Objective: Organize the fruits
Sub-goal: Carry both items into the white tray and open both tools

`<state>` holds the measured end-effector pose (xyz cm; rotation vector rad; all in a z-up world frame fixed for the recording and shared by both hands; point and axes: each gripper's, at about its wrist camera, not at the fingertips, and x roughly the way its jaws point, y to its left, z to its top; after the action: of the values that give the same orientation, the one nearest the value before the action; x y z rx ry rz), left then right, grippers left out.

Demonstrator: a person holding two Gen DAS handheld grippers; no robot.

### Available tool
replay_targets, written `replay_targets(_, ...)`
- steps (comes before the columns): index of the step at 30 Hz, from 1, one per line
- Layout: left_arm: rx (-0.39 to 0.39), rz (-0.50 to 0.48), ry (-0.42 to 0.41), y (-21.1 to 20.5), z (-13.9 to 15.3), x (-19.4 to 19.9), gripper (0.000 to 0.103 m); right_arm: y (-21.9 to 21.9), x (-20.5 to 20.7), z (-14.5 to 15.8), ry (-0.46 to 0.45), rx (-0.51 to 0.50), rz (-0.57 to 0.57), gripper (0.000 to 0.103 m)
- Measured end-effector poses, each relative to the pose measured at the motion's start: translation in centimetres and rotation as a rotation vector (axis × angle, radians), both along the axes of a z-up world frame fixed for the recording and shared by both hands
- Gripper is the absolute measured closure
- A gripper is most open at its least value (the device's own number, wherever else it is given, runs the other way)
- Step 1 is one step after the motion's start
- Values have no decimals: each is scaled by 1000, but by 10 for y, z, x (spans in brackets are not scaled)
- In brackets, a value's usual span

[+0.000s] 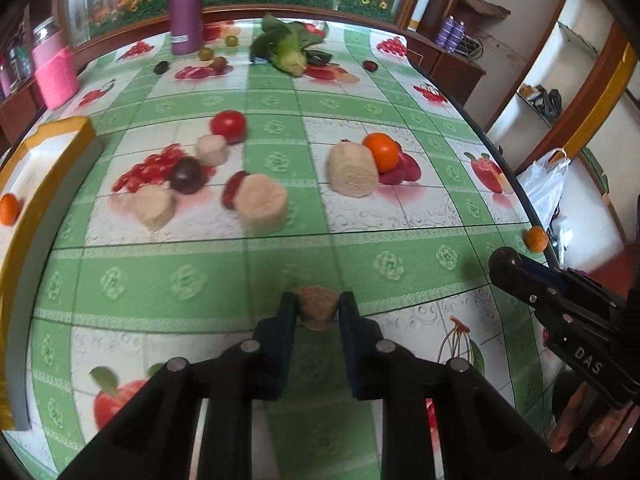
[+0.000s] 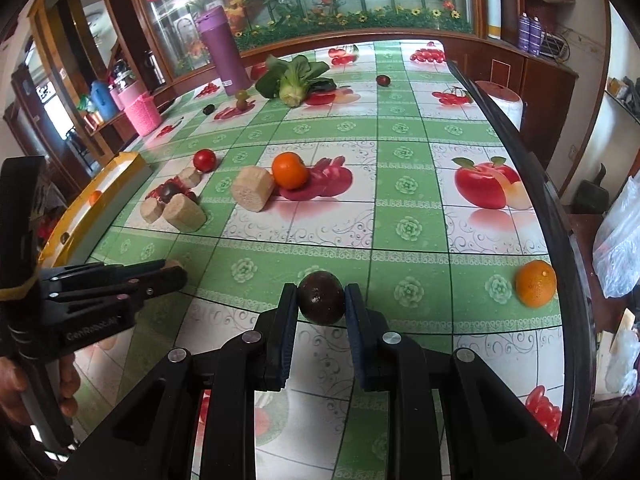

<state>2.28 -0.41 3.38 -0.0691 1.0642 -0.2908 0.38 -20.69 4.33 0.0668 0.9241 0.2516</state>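
In the left wrist view my left gripper (image 1: 318,301) is shut on a small tan, rough-textured chunk (image 1: 317,314) just above the tablecloth. In the right wrist view my right gripper (image 2: 322,292) is shut on a dark purple round fruit (image 2: 322,306). The left gripper (image 2: 176,274) also shows at that view's left edge with the tan chunk at its tip. Farther out on the table lie several beige chunks (image 1: 354,172), a red tomato (image 1: 228,125), an orange fruit (image 1: 381,151) and another dark fruit (image 1: 187,175).
A yellow-rimmed tray (image 1: 60,136) stands at the left with an orange fruit (image 1: 9,209) in it. Another orange (image 2: 535,283) lies near the table's right edge. At the back stand a leafy green vegetable (image 1: 288,46), a purple bottle (image 1: 186,6), small dark fruits and a pink basket (image 1: 56,74).
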Motion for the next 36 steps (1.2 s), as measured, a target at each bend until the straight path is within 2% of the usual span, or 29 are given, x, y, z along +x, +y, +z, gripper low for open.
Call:
replay_targets(7, -17, 41, -27, 36, 13, -20, 79, 24, -11, 7, -16, -33, 44, 80)
replay_targets(15, -57, 81, -36, 72, 18, -34, 79, 62, -12, 1, 10, -38, 80, 80)
replay_targets(28, -80, 214, -90, 153, 34, -47, 79, 162, -7, 24, -45, -76, 254, 80)
replay_targets(36, -71, 326, -110, 213, 37, -48, 79, 236, 11, 37, -74, -87, 386, 80)
